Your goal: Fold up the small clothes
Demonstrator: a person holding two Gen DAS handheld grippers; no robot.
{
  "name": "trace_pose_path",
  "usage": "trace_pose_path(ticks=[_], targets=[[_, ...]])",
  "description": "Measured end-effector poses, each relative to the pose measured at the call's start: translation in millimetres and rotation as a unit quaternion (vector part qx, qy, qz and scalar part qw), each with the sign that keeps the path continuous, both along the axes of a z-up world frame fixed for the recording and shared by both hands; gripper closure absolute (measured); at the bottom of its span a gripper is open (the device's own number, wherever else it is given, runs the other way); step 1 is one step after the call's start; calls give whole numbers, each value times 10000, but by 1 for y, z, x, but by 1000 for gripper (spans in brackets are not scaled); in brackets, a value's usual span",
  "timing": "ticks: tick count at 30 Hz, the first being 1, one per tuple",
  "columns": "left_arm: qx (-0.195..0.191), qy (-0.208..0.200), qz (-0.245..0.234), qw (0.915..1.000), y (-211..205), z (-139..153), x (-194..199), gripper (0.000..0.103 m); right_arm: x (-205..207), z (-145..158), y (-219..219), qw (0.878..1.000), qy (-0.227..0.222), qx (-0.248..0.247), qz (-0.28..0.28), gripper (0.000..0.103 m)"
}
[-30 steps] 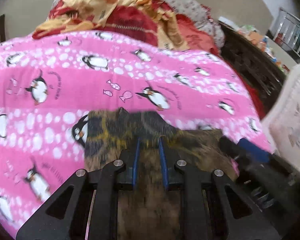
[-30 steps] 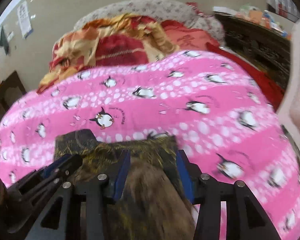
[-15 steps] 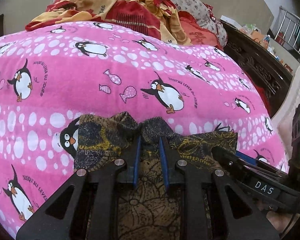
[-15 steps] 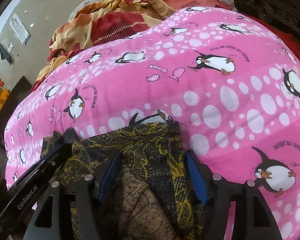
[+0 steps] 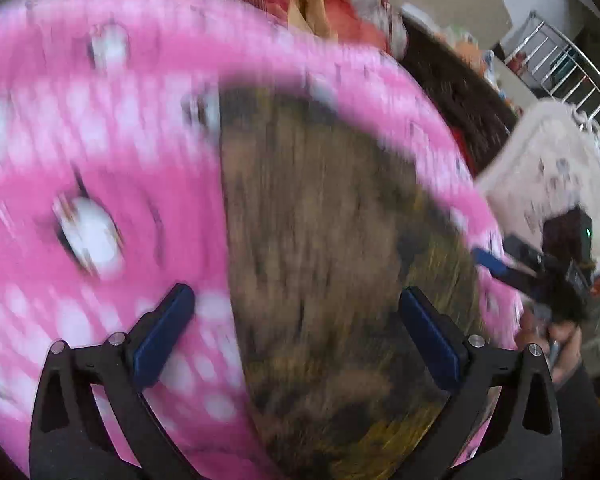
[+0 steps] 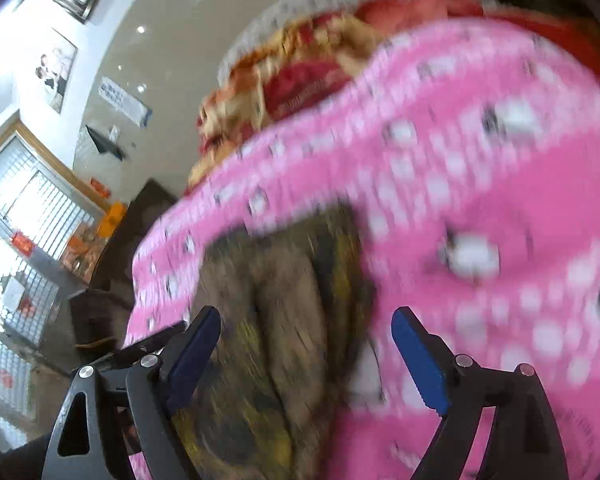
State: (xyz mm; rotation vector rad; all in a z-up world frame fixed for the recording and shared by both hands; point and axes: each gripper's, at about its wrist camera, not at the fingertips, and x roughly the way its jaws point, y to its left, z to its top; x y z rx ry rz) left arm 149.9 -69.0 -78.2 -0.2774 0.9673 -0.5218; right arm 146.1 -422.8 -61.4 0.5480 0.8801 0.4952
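A dark brown and yellow patterned cloth lies flat on the pink penguin blanket; both views are motion-blurred. My left gripper hangs over the cloth's near part, its jaws opening wide, pads clear of the fabric. In the right wrist view the same cloth lies below my right gripper, whose jaws are also opening with nothing pressed between them. The right gripper shows at the right edge of the left wrist view, beside the cloth's right side.
A red and orange bedding pile sits at the blanket's far end. A dark wooden bed frame runs along the right. A white plastic chair and metal railing stand beyond it. A window grille is at left.
Both grippers let go of the cloth's folded edge and their jaws spread wide. They pulled back toward the near side, and the cloth now lies flat on the blanket.
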Motion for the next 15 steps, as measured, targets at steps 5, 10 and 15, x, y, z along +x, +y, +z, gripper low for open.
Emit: trace_pose_path(ticks=[5, 10, 15], targets=[[-291, -133, -411, 9986, -8, 4, -6, 1, -2, -39, 7, 9963, 255, 509, 647, 17], [-916, 270, -246, 9951, -2, 0, 12, 1, 18, -42, 26, 9935, -2, 333, 1091, 5], [-852, 232, -805, 9928, -11, 6, 5, 1, 42, -41, 44, 9879, -345, 421, 1449, 35]])
